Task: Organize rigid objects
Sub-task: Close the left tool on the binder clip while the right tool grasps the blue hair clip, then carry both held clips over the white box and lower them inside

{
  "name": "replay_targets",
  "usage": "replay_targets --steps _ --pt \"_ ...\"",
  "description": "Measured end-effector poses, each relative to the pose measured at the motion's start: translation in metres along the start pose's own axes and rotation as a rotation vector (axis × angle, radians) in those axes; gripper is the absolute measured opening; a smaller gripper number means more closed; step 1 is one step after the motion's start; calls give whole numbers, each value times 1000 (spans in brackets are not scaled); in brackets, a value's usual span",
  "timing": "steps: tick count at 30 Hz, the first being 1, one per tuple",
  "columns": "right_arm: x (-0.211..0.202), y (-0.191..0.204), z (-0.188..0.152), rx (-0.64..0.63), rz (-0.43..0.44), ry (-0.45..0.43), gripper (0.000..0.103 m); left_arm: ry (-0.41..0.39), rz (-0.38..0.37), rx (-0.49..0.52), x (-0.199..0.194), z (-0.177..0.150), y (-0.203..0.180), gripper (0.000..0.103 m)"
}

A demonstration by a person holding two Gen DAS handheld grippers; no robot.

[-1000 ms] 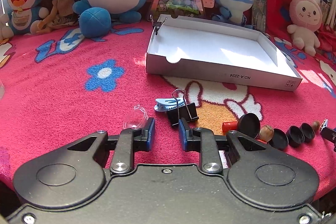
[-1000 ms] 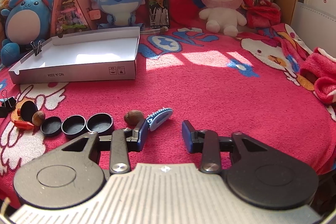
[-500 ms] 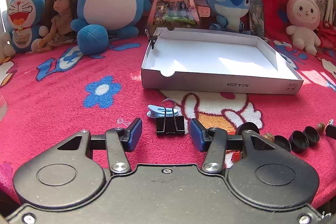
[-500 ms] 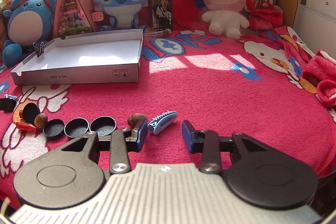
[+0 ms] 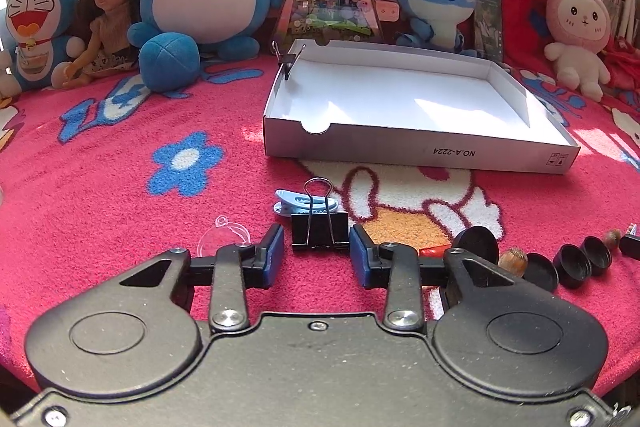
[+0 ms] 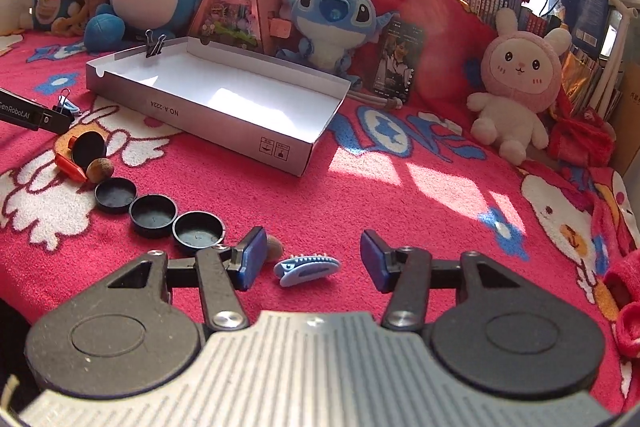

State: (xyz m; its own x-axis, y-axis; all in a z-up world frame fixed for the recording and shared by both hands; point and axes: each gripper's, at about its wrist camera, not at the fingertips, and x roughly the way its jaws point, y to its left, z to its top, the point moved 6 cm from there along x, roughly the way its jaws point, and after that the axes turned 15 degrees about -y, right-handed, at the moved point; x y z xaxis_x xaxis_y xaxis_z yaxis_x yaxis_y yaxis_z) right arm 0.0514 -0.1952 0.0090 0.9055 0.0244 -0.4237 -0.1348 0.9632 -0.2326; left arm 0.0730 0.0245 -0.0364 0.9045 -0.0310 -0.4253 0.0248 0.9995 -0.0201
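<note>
A black binder clip (image 5: 319, 233) lies on the red blanket between the fingers of my left gripper (image 5: 318, 251). Its jaws are closing, and a thin gap still shows at each pad. Just beyond the binder clip lies a light blue hair clip (image 5: 298, 205). In the right wrist view a second blue hair clip (image 6: 306, 267) lies on the blanket between the fingers of my right gripper (image 6: 314, 259). Those jaws are opening and touch nothing. The white cardboard box (image 5: 420, 147) stands open farther back, with another binder clip (image 5: 286, 57) on its far left corner.
Three black caps (image 6: 154, 215), a brown nut (image 6: 274, 247), a second nut (image 6: 100, 169), a standing black lid (image 6: 89, 149) and a red piece (image 6: 68, 165) lie left of the right gripper. A clear plastic dome (image 5: 224, 239) sits by the left finger. Plush toys line the back.
The left jaws widened, then narrowed, and the binder clip now sits squarely between them. The right gripper rolled, its jaws spread wider, and the blue hair clip now lies between them.
</note>
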Motion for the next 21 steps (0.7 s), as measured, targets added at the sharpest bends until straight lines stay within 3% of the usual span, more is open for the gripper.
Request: replay_targets --steps 6,7,9,11,21 --pt "5 -8 -12 30 94 42 69 -5 -1 19 0 -1 -4 29" --pt "6 -9 -13 44 94 49 69 -7 0 23 -1 -1 -5 29" --pt "6 -9 -13 65 88 55 51 -7 -1 23 -2 -1 -5 29" --pt "6 -8 -12 80 71 56 46 -5 -9 23 -4 0 -6 29" --pt "6 -4 10 170 5 25 45 -26 -62 32 -18 10 -18 29"
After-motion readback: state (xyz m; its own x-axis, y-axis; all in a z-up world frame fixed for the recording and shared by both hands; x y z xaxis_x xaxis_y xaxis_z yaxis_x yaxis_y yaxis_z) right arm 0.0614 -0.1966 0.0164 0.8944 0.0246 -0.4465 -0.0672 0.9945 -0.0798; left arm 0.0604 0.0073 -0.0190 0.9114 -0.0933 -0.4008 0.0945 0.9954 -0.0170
